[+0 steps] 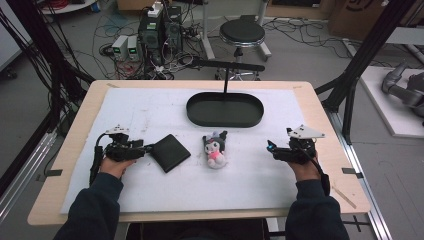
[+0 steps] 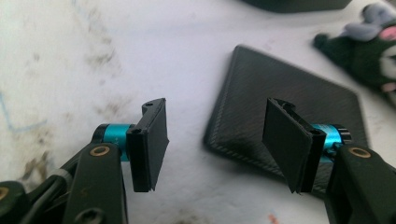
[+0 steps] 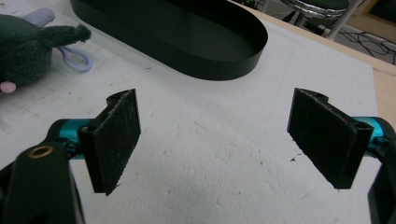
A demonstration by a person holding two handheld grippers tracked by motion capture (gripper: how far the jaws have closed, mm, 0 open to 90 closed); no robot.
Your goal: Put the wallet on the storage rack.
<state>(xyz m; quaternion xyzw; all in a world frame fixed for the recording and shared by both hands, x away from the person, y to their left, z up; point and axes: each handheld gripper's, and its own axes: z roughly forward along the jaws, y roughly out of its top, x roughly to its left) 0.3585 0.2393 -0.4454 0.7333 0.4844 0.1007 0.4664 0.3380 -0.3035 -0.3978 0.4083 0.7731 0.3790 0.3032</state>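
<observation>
A flat black square pad [image 1: 170,152] lies on the white mat, left of centre. My left gripper [image 1: 147,148] is at its left corner, low over the mat. In the left gripper view the jaws [image 2: 215,140] stand open, and the pad's [image 2: 289,93] near corner lies between them without touching either. A small dark plush toy [image 1: 215,148] with a pink body lies in the middle, also seen as the plush toy [image 2: 369,51] and the plush toy [image 3: 23,51]. My right gripper [image 1: 270,146] rests to its right, open [image 3: 215,135] over bare mat.
A black oval tray [image 1: 225,119] sits at the back centre of the mat, its wall [image 3: 210,65] ahead of the right gripper. A black post with a crossbar [image 1: 227,65] rises behind it. Beyond the table stand a stool [image 1: 242,33] and cabled equipment.
</observation>
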